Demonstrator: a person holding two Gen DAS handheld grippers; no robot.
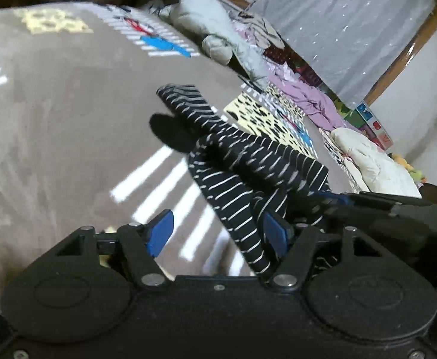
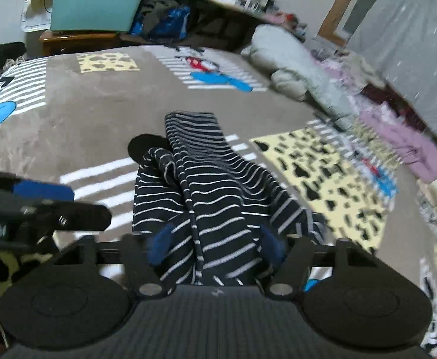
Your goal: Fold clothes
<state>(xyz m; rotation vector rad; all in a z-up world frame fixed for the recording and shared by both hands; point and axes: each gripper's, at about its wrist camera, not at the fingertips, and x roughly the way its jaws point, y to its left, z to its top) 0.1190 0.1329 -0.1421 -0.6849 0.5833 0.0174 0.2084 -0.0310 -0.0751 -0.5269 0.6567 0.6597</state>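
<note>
A: Where is the striped garment (image 2: 206, 197) just now?

B: It lies bunched on the brown patterned blanket (image 2: 84, 119), straight ahead of both your tongs. Navy cloth with thin white stripes, one narrow part reaching away from you, the bulk heaped close in.

A: And your right gripper (image 2: 215, 243)?

B: Its blue pads (image 2: 160, 243) stand on either side of a thick fold of that striped cloth, which runs down between them to the gripper's body. The picture is blurred there, so you cannot tell whether the pads press the cloth or only flank it. No earlier picture is at hand to compare.

A: The left gripper (image 1: 218, 232)?

B: Its jaws stand apart. The striped garment (image 1: 248, 185) hangs against the blue pad (image 1: 273, 233) on the right side of that view; the other pad is bare, with blanket showing in the gap. You are not clamping anything there.

A: Anything near the tongs?

B: In the right wrist view the left gripper's finger shows at the left edge, just beside the cloth. Beyond the garment, a yellow patch with black blotches (image 2: 317, 173) lies to the right. Farther off, a grey pillow (image 2: 290, 59), and a teal plastic bin (image 2: 96, 3) at the far left.
</note>
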